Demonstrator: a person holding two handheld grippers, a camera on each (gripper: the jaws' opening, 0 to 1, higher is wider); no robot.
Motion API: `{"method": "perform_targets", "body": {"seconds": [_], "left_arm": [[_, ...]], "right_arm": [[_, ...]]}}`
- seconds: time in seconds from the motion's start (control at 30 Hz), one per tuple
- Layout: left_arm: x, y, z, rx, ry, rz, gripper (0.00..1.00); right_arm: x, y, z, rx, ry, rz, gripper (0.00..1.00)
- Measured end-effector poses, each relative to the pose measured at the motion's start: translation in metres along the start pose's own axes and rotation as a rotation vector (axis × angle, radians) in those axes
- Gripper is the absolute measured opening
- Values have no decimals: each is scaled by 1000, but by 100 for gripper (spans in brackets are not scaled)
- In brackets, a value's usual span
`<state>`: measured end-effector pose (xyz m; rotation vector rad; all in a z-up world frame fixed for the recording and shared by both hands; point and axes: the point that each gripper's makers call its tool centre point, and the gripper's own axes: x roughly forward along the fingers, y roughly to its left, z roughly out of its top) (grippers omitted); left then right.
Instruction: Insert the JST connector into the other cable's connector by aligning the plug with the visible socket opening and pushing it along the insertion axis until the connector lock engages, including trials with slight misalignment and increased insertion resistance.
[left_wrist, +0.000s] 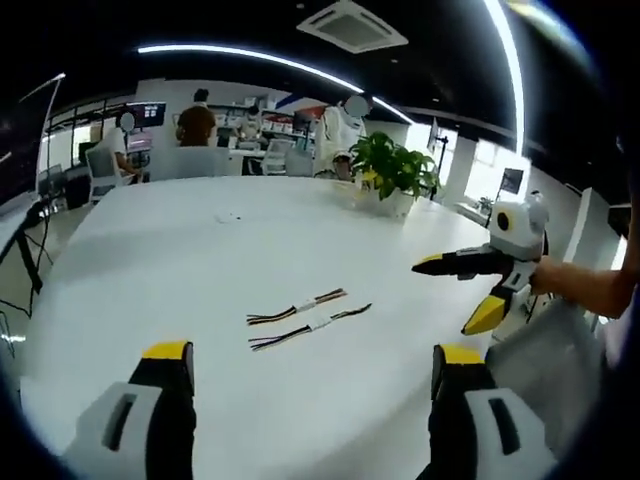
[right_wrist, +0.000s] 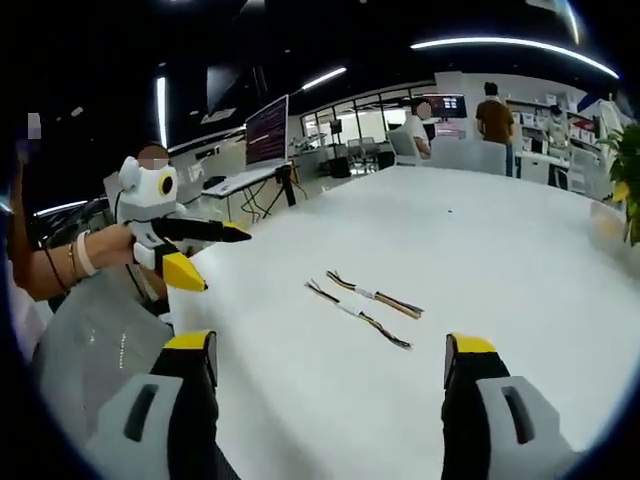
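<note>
Left gripper view: the left tongs (left_wrist: 312, 365), released, frame two cables (left_wrist: 305, 320) lying side by side at centre frame on the white counter (left_wrist: 180, 260); the right tongs (left_wrist: 455, 295) hover spread at right. Right gripper view: the right tongs (right_wrist: 330, 355), released, frame the cables (right_wrist: 365, 307); the left tongs (right_wrist: 220, 258) hover spread at left.

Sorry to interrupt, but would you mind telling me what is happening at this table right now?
A person holds a gripper in each hand above a white table. Two short cables lie side by side on it, untouched and not yet joined. The left gripper and right gripper are both open and empty, hovering short of the cables. Nothing has been picked up yet.
</note>
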<state>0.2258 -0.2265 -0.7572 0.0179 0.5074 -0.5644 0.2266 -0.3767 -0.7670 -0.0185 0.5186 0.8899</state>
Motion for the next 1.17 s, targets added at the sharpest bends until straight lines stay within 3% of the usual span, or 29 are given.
{"method": "perform_targets", "body": {"seconds": [0.13,0.23,0.43,0.6,0.77,0.9,1.0,1.17], "left_arm": [[1,-4,1,-34,-10,-23,99],[2,-3,-2,18,6,-12,99],[2,-5,-4,20,19,-15,99],[0,1,-7,73,37,19,95],[0,-2,-10,63,56,10,97],[-2,5,-15,145,71,61,98],[-1,1,-18,113,82,40,98],[-3,1,-13,73,51,29,98]], "right_arm": [[0,-2,-1,7,2,-1,91],[1,-4,-3,-15,15,-12,91],[3,-1,3,-58,3,-16,90],[2,-3,1,-73,9,-23,90],[2,-3,-3,-85,28,-35,90],[3,2,-4,-86,30,-23,91],[4,0,-12,-119,67,-36,91],[0,-6,-5,-66,24,-47,91]]}}
